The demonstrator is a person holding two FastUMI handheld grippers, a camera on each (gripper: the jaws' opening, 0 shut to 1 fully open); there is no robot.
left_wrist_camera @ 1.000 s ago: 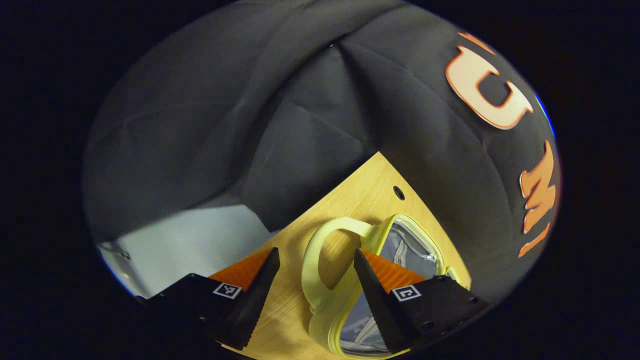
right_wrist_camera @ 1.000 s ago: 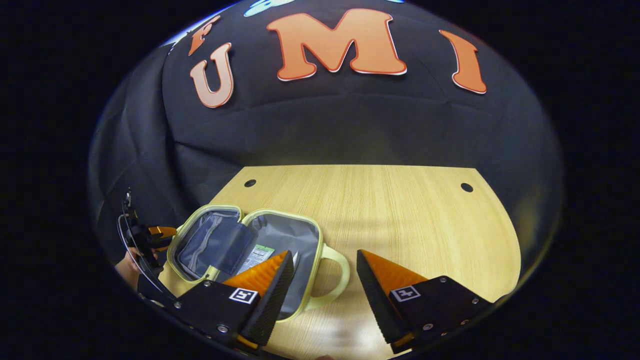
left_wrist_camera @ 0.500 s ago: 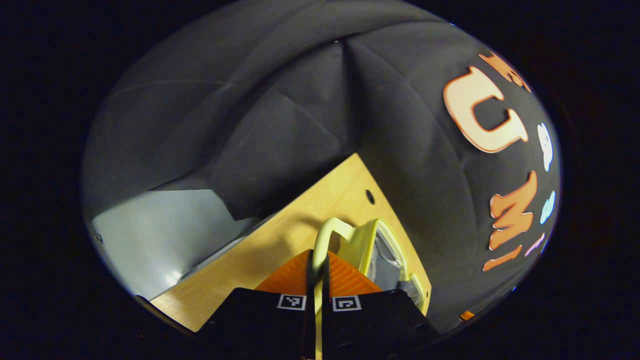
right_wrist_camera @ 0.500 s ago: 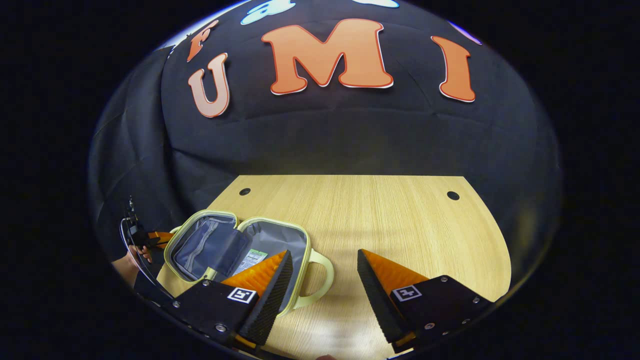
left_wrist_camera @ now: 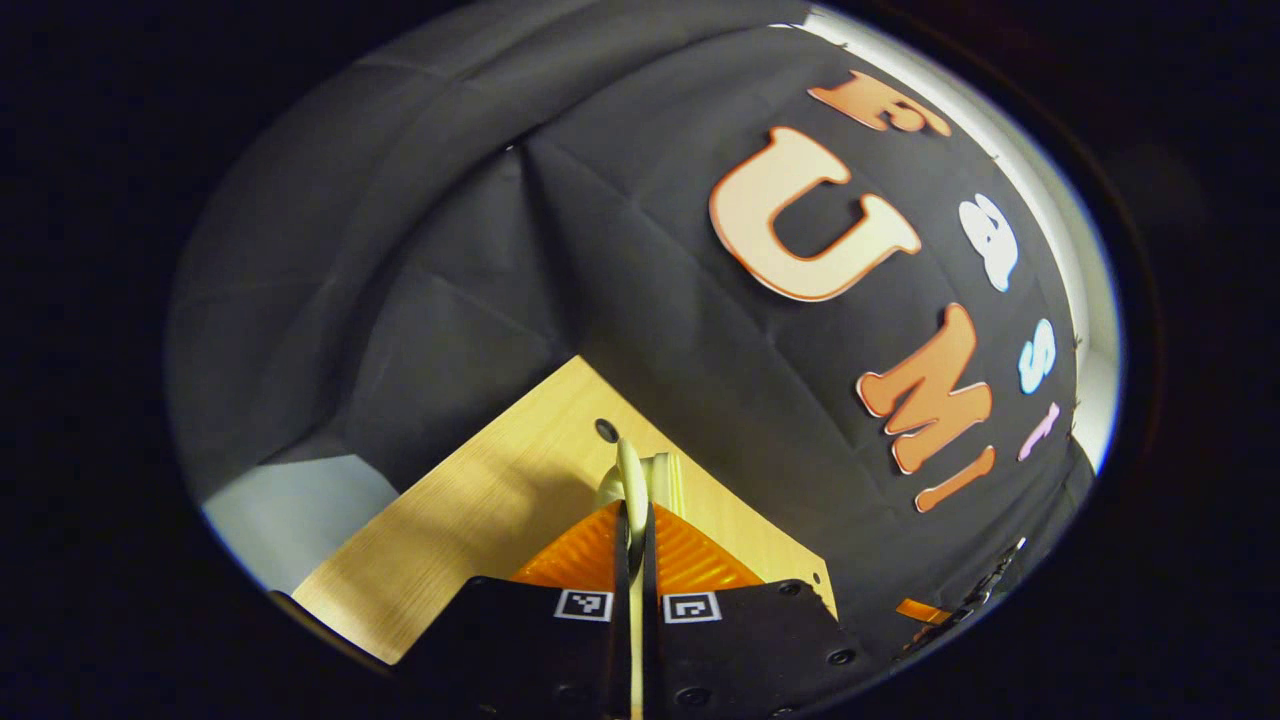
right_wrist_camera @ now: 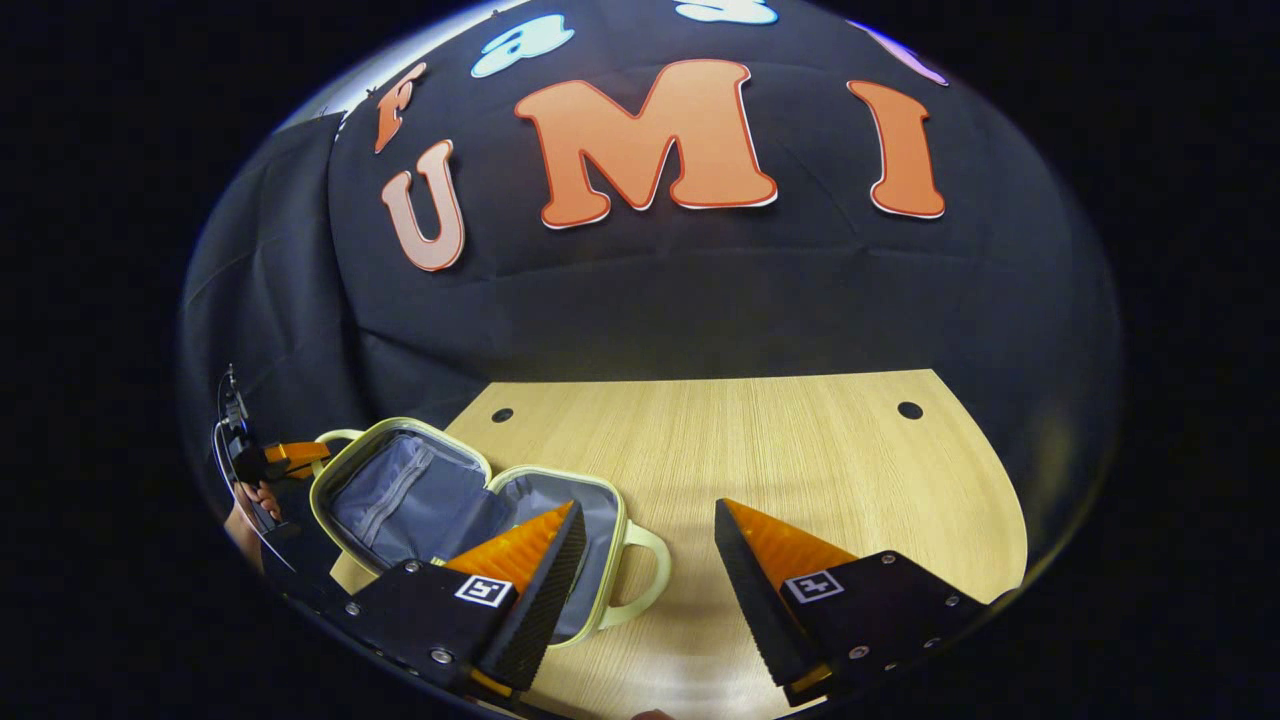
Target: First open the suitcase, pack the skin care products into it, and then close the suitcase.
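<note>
**Suitcase lid raised by handle**

On the wooden table (right_wrist_camera: 780, 440), near its left edge: pale yellow suitcase (right_wrist_camera: 470, 510), lying open, grey lining exposed, lid half tilted up from the base half. Left gripper (left_wrist_camera: 633, 520) clenched on the lid handle (left_wrist_camera: 630, 480), both fingers pressed flat against the thin loop. Same gripper seen far left in the right gripper view, held by a hand (right_wrist_camera: 250, 505). Right gripper (right_wrist_camera: 650, 590) spread wide, holding nothing, hovering above the base handle (right_wrist_camera: 645, 580). Contents of the base half hidden behind a finger.
</note>
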